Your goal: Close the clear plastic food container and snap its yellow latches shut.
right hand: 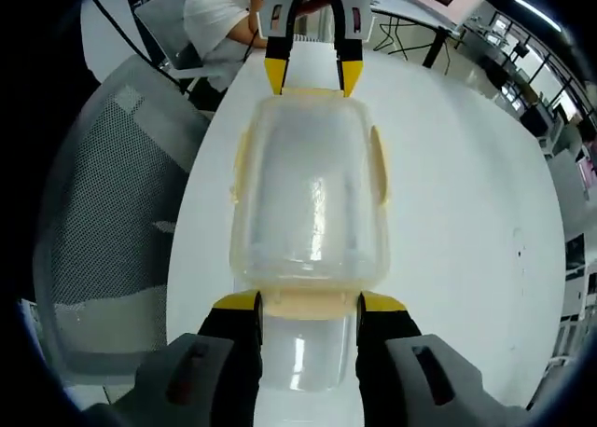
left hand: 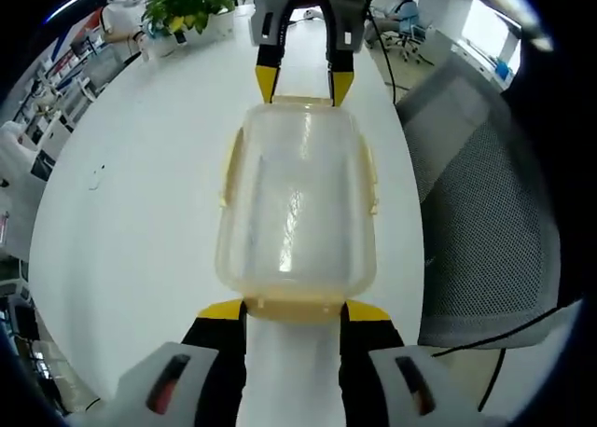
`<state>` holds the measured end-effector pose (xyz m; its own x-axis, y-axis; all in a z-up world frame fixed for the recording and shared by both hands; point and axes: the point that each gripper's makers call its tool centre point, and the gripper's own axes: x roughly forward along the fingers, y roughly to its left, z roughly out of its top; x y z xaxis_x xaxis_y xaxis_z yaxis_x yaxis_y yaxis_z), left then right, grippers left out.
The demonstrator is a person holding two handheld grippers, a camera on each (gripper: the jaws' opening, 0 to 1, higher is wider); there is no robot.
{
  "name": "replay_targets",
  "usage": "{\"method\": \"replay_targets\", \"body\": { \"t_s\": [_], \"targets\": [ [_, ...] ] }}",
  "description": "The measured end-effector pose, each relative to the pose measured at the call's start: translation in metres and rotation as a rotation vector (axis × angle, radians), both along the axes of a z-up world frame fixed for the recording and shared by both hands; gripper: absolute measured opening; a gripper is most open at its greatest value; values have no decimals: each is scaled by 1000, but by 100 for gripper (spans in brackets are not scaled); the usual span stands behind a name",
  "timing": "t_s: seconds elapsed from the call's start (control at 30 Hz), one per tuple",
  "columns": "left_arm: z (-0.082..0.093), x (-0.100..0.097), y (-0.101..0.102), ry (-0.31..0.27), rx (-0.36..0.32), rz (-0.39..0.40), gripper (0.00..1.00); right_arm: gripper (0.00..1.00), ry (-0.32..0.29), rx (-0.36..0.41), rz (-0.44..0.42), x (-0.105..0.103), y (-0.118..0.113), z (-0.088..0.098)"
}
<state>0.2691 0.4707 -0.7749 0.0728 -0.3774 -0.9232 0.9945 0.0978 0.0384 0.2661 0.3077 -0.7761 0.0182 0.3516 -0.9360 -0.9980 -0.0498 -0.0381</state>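
Left gripper view: container (left hand: 297, 208) apparently touching left tool (left hand: 293, 309).

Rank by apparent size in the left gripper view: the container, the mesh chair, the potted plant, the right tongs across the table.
1. mesh chair
2. container
3. and 4. potted plant and right tongs: alike, unranked. The fisheye enlarges whatever is near, so true sizes are unsure.

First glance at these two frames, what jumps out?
The clear plastic food container sits mid-frame on the white table, lid on, a yellow-tipped claw at each short end: the left claw and the right claw. A grey mesh chair stands beside the table.
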Motion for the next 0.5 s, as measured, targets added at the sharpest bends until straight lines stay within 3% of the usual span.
{"method": "replay_targets", "body": {
  "t_s": [0.5],
  "targets": [
    [-3,3,-47,6,-13,-9,33,36,-6,-26,-11,0,-47,-6]
  ]
}}
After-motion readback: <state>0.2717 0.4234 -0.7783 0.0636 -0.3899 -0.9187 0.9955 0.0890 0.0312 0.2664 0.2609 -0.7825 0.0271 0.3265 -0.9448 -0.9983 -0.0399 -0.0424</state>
